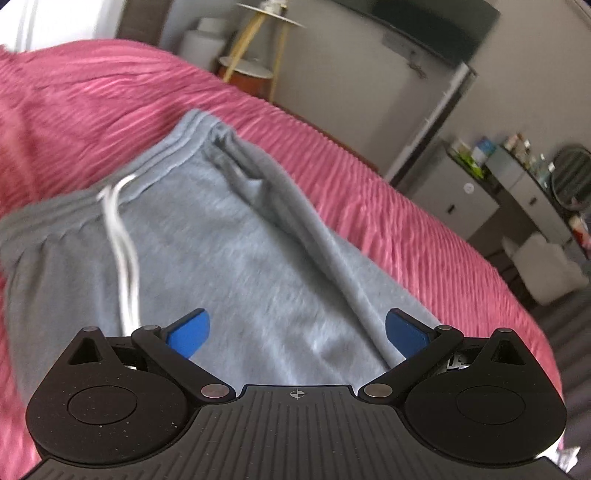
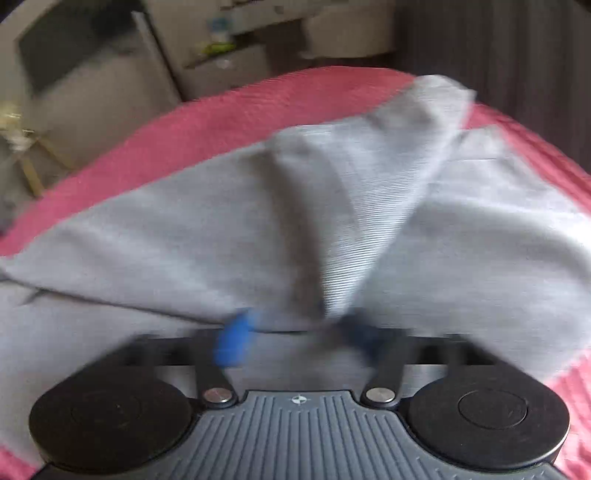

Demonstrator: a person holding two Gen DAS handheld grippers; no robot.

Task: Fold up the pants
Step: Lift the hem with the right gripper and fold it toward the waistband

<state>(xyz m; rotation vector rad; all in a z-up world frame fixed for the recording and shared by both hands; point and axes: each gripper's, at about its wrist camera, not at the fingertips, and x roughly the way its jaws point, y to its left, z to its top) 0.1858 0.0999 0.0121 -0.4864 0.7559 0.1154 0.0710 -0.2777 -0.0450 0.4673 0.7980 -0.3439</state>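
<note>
Grey sweatpants (image 1: 229,251) lie on a pink ribbed bedspread (image 1: 92,103). In the left wrist view the waistband (image 1: 162,155) with a white drawstring (image 1: 122,236) is ahead, and a long fold runs down the right side. My left gripper (image 1: 295,332) is open and empty just above the fabric, blue pads (image 1: 188,332) wide apart. In the blurred right wrist view my right gripper (image 2: 291,332) has its blue pads (image 2: 232,343) partly apart with a raised fold of the pants (image 2: 351,206) between and over them. Whether it grips the fabric is unclear.
A tripod side table (image 1: 258,55) and a dark TV (image 1: 424,26) stand beyond the bed. A dresser (image 1: 509,192) with bottles and a round mirror is at the right. The bed edge (image 1: 517,288) drops to a dark floor.
</note>
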